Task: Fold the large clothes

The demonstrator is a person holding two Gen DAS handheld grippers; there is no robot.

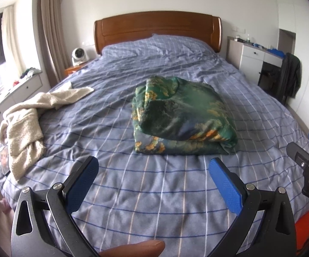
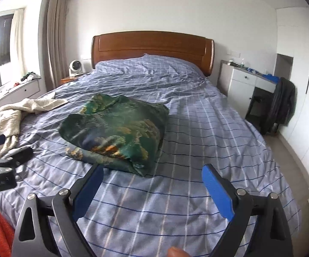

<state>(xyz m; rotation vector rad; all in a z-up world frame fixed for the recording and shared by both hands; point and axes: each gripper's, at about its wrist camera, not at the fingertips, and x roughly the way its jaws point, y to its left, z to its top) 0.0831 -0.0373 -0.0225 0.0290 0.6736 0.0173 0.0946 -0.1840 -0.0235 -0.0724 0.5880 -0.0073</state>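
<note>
A green garment with orange and yellow print lies folded in a thick bundle on the middle of the bed; it also shows in the right wrist view. A cream fleecy garment lies crumpled at the bed's left edge, also in the right wrist view. My left gripper is open and empty, held above the bedspread short of the green bundle. My right gripper is open and empty, just short of the bundle's near right corner. Each gripper shows at the edge of the other's view.
A wooden headboard stands at the far end. A white fan sits on a nightstand at left. A white desk and a chair with a dark jacket stand at right. Something orange lies by the bed's near corner.
</note>
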